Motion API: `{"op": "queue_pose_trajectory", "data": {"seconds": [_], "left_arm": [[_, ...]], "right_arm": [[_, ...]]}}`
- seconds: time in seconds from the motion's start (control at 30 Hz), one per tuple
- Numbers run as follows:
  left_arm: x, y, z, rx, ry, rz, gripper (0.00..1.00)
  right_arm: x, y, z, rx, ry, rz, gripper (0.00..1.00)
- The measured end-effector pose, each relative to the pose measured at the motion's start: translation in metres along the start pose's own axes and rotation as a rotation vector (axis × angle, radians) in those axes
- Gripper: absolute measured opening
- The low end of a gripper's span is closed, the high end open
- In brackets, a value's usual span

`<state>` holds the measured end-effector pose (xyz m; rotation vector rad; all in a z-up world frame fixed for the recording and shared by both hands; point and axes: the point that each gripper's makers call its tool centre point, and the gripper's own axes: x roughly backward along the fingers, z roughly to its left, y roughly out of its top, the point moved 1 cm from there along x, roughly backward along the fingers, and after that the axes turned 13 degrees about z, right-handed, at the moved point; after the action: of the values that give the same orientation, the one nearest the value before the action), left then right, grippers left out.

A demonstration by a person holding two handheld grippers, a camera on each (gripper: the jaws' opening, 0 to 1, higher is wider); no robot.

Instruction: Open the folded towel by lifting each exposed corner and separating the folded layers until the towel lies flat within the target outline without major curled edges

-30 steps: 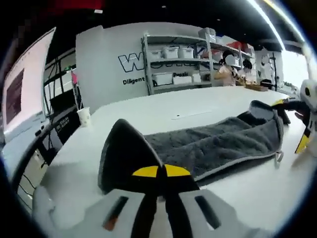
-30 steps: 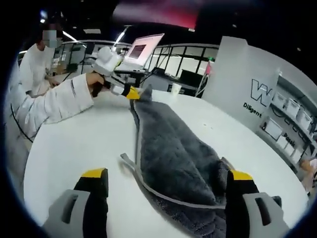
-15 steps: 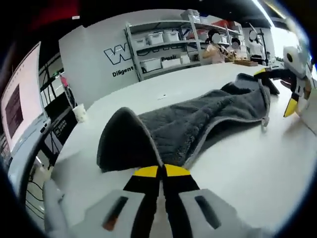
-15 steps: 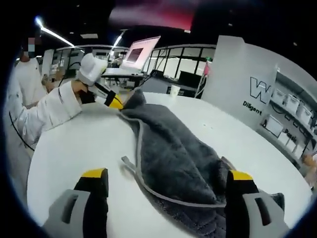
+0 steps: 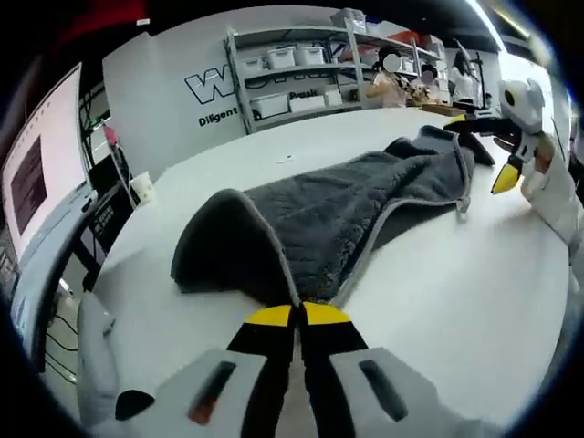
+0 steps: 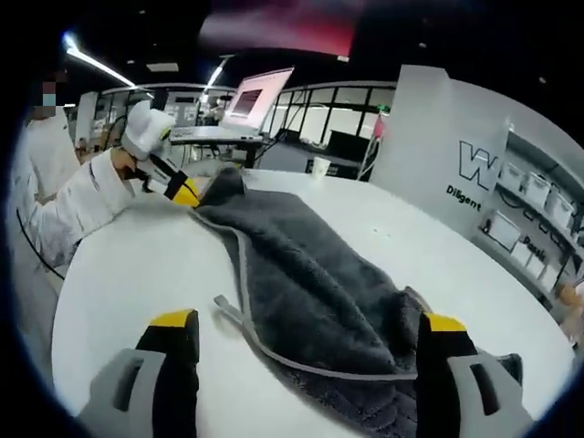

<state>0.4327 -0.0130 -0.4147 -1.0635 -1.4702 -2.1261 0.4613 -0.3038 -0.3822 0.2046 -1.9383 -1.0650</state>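
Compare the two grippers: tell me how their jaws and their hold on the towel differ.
The left gripper has its jaws shut together, pinching a corner of the grey towel; the right gripper has its jaws spread wide, with the towel lying between them ungripped. The left gripper lifts its corner off the white table; the right gripper lifts nothing. Both have yellow-tipped black jaws.

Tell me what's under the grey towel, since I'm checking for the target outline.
The towel lies on the white table. Bare tabletop shows around it, with no outline visible. Whatever is beneath is covered by the folded layers. The left tongs pinch one corner.
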Motion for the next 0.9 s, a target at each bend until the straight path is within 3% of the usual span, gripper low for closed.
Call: {"op": "queue_pose_trajectory", "data": {"seconds": [0.37, 0.9], "left_arm": [[0.007, -0.016, -0.009, 0.003, -0.041, 0.043, 0.02], [0.012, -0.025, -0.012, 0.037, -0.039, 0.007, 0.06]], "right_arm": [[0.001, 0.0, -0.004, -0.004, -0.005, 0.003, 0.99], [0.002, 0.0, -0.005, -0.009, -0.01, 0.001, 0.99]]}}
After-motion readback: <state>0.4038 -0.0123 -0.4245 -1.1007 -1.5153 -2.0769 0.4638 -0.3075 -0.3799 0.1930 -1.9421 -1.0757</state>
